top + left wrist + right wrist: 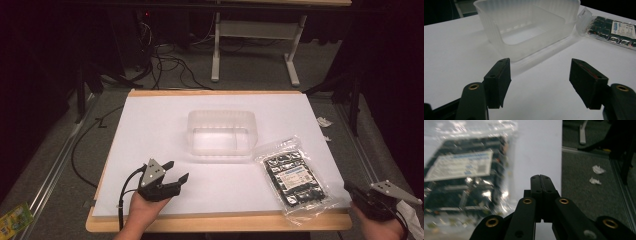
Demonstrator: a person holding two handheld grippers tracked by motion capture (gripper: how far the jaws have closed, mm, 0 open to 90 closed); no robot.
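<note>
Item one: a clear crinkly plastic bag of small black parts with a white printed label (296, 182), lying flat at the near right corner of the white-topped wooden table (165, 120), just beside and apart from item two.

Item two: a translucent frosted plastic tub, rectangular with ribbed walls and rounded corners (221, 132), upright and empty at mid-table.

Left hand-held gripper (176, 171): jaws spread wide, nothing between them, poised over bare table near the front edge and facing the tub.

Right hand-held gripper (348, 187): jaws pressed fully together, holding nothing, at the table's right edge just beside the bag.

Handling note, as a judgement: the bag looks bound for the tub. The right jaws would need to part first, then pinch the loose sealed border rather than the lumpy middle; glossy film slips, so a firm, square bite is wise.
</note>
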